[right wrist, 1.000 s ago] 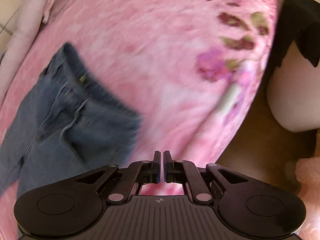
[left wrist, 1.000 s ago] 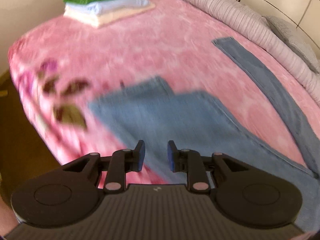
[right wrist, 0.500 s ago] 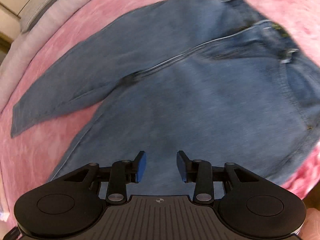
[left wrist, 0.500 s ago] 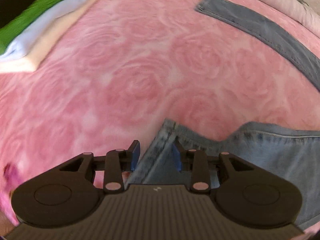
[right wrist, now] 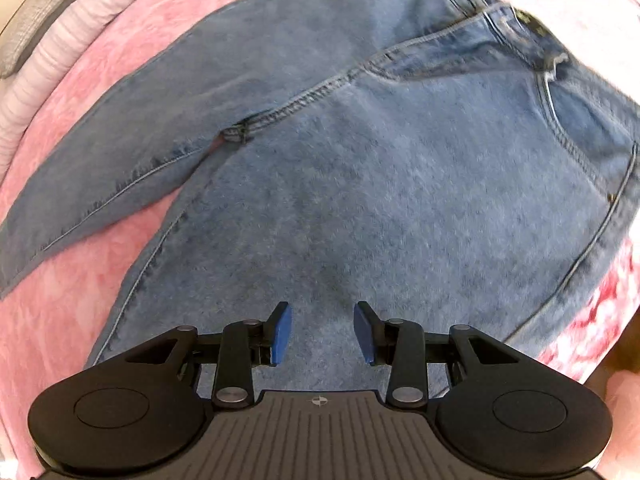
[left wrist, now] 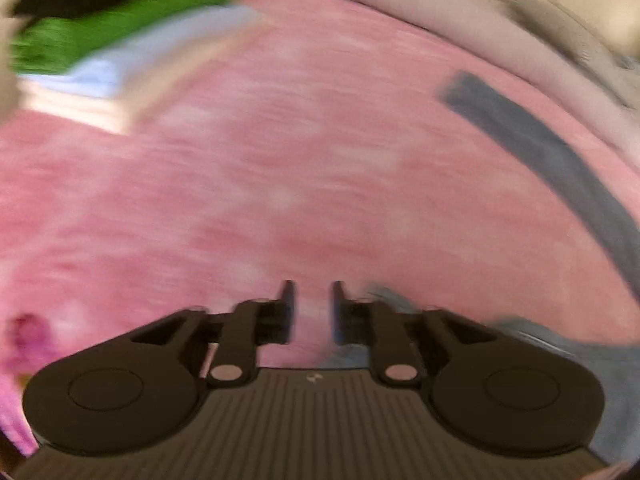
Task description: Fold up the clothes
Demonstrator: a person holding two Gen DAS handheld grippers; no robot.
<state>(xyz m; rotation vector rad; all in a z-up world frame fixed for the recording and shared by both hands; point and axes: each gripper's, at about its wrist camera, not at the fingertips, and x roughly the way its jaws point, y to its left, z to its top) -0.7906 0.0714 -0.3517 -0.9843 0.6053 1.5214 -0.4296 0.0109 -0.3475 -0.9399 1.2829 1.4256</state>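
Both tongs are empty right now: my right gripper hangs over the jeans with its blue pads set wide apart, and my left gripper has a narrower gap with nothing but pink blanket showing through it. Half a second ago the left one had the hem of a jeans leg sitting right between its pads; now that denim edge pokes out just beside its right finger, and the whole left view is smeared, so I'm clearly swinging it. So no grip made on that hem, I'd say. The jeans lie spread flat on the blanket, legs splayed apart, waistband at the far right from my right gripper, one leg reaching away toward the pale ribbed bedding. Beyond the jeans, at the far corner of the blanket, sits the folded stack. Jeans aren't folded as they lie.
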